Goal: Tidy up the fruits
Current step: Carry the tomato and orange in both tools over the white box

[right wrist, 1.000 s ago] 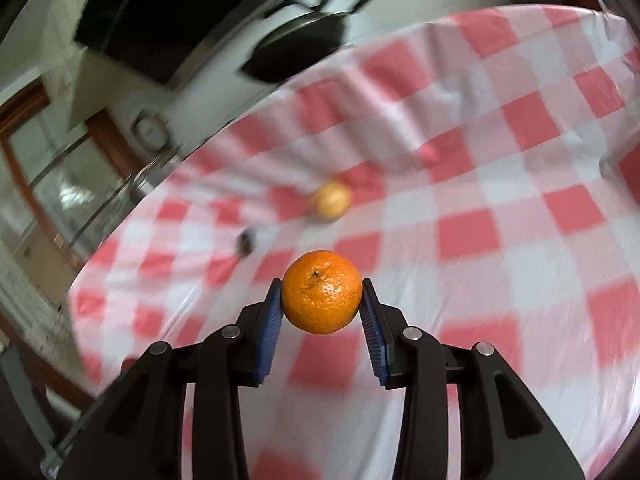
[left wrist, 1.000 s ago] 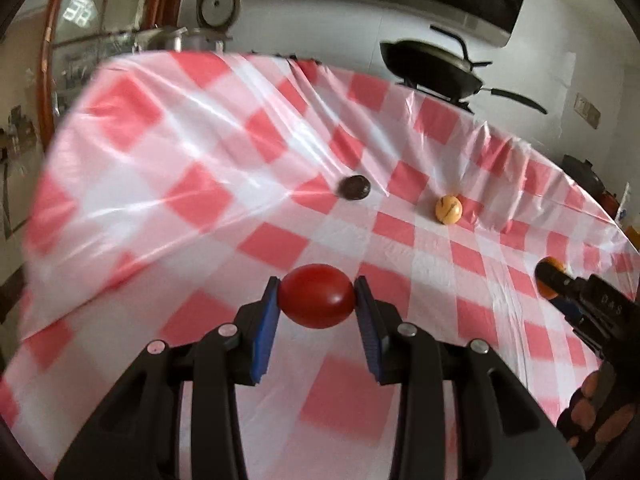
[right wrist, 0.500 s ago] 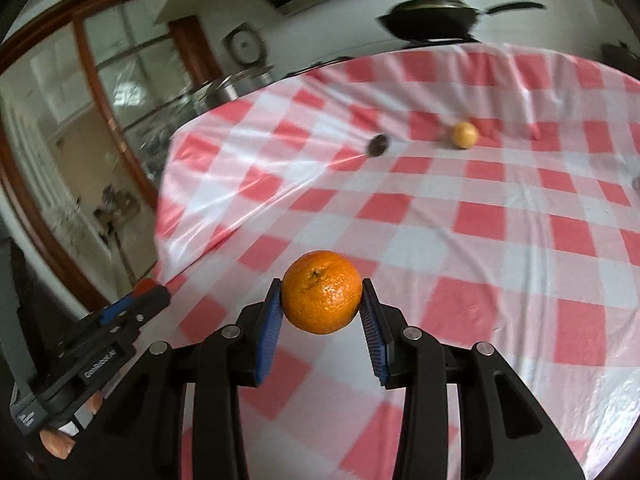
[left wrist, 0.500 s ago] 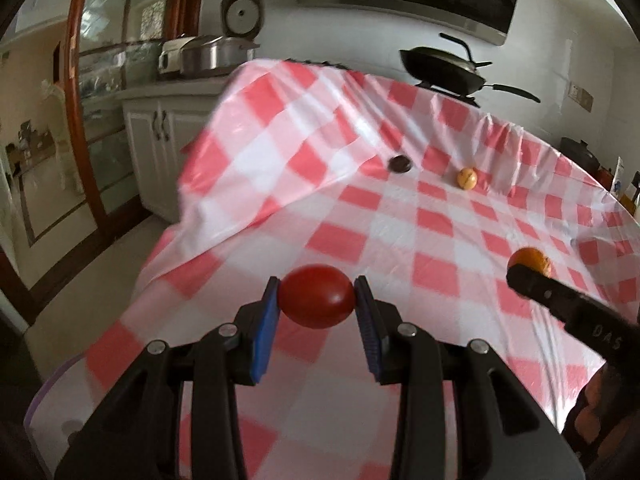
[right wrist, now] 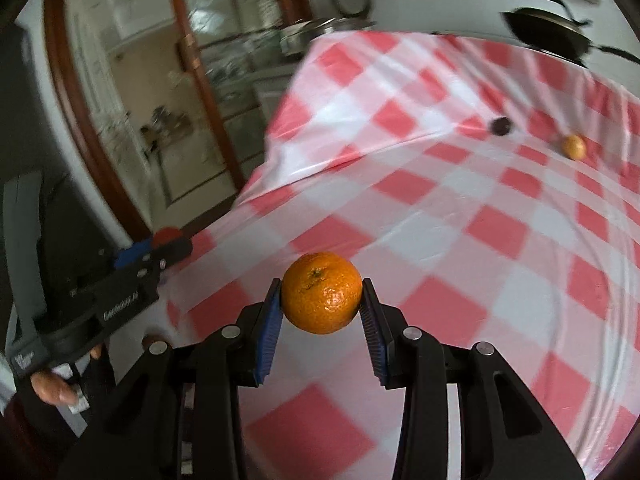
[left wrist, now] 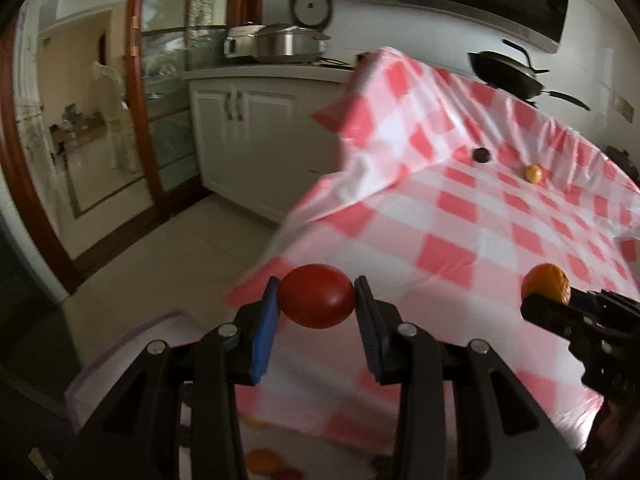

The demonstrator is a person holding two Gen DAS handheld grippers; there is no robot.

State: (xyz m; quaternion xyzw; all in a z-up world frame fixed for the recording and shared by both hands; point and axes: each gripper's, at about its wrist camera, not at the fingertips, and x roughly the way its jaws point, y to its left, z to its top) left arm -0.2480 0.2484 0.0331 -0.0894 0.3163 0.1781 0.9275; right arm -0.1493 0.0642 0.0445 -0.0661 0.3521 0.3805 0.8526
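**A:** How should the carry have been handled at that point?

**B:** Both fruits were already gripped, so the job, as I judged it, was a steady transfer to the container below the table's near edge. The left gripper [left wrist: 316, 300] had its blue pads pressed on either side of a smooth, glossy red tomato [left wrist: 317, 295], jaws narrowed to the fruit's width. It hung just past the cloth's near edge, over a pale translucent plastic container [left wrist: 120, 344] whose rim showed low at the left. I'd have kept the squeeze light, since a tomato's skin probably bruises easily, and lowered it well inside the rim before letting go.

**A:** And the other hand?

**B:** The right gripper [right wrist: 322, 304] was clamped the same way on a round, dimpled orange mandarin [right wrist: 322, 298], stem end facing the camera. It sat over the red-and-white checked plastic tablecloth [right wrist: 460, 208], to the right of the left gripper and apart from it. I'd have let one hand go in first so the two didn't crowd each other.

**A:** Anything in the container already?

**B:** Orange and red shapes showed between the left gripper's fingers, low in the frame; too blurred to name.

**A:** What remained farther off?

**B:** Well away on the cloth lay a small dark round fruit [left wrist: 480, 154] and, near it, a small yellow-orange fruit [left wrist: 533, 173], both untouched. Beyond the table's far edge sat a black frying pan [left wrist: 506, 74].
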